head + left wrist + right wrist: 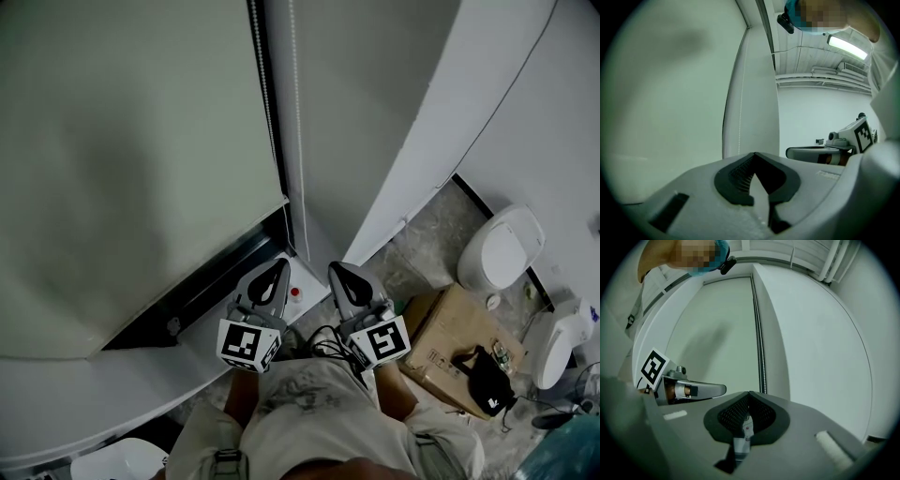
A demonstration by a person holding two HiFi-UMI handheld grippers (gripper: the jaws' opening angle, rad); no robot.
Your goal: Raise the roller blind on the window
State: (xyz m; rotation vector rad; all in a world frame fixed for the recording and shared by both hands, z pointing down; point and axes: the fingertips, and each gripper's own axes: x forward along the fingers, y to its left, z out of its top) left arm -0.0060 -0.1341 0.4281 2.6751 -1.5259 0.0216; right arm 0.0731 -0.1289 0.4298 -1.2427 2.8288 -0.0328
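Observation:
The grey-green roller blind hangs down over the window at the left, its bottom edge just above the dark sill. Its bead chain runs down beside the blind's right edge; it also shows as the chain in the right gripper view. My left gripper and right gripper are side by side below the chain's lower end, both pointing at the sill. Each is shut, with nothing between the jaws. Neither touches the chain. In the left gripper view the tips meet; in the right gripper view they also meet.
A small white box with a red dot sits on the ledge between the grippers. To the right on the floor are a cardboard box with a black item, and a white toilet. Cables lie by my knees.

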